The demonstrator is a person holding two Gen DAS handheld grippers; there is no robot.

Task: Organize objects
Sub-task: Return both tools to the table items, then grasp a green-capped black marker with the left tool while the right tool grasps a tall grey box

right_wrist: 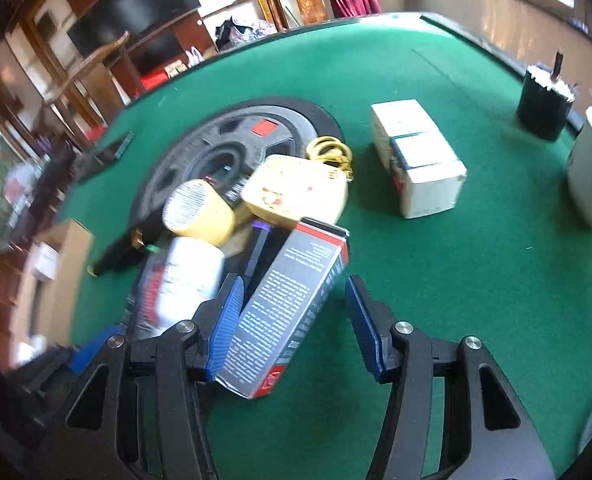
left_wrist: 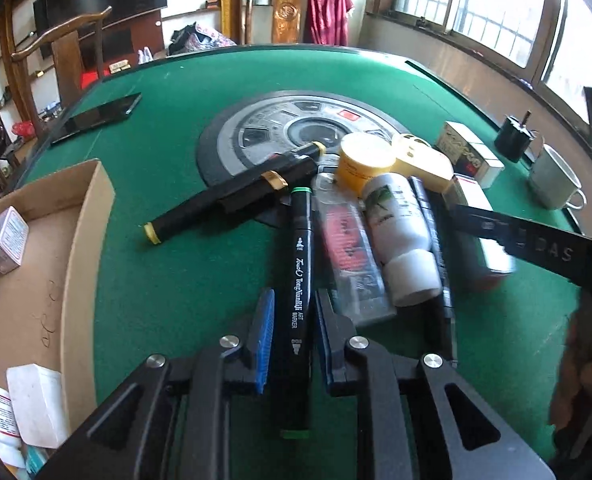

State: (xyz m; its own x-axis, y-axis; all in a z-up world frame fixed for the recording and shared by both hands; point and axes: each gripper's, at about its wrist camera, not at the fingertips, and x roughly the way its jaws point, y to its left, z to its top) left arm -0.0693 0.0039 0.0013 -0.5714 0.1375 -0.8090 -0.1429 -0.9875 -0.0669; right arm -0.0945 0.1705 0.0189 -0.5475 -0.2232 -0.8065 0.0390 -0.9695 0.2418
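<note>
1. Left gripper (left_wrist: 292,336): its blue pads are sitting clamped on the black art marker (left_wrist: 297,304), one pad on each flat side of the barrel.
2. Black art marker: its long axis is running straight along the gripper's pointing line, green-banded cap toward the centre of the green table (left_wrist: 176,280), other end lying back between the finger mounts. It is resting at the near side of the clutter, just beside a clear flat package (left_wrist: 349,256) and a white bottle (left_wrist: 399,232).
3. Cardboard box (left_wrist: 44,272): it is standing at the table's left edge, well apart from the marker and to its left; a small carton and white containers are already lying in it. Judged the likely destination, so the coming move is probably calling for a lift and a carry leftward with the marker kept lengthwise; the left hand is the nearer one.
4. Right gripper (right_wrist: 292,324): its fingers are standing apart around the grey-and-red carton (right_wrist: 288,304). The left pad is touching or nearly touching the carton's side; the right pad is clear of it, with green felt showing between.
5. Grey-and-red carton: it is lying tilted against the pile, its long axis pointing away from the fingers toward the yellow case (right_wrist: 296,192) and yellow jar (right_wrist: 200,212).
6. Risk, as a judgement: lifting the marker could be disturbing the neighbouring package.
</note>
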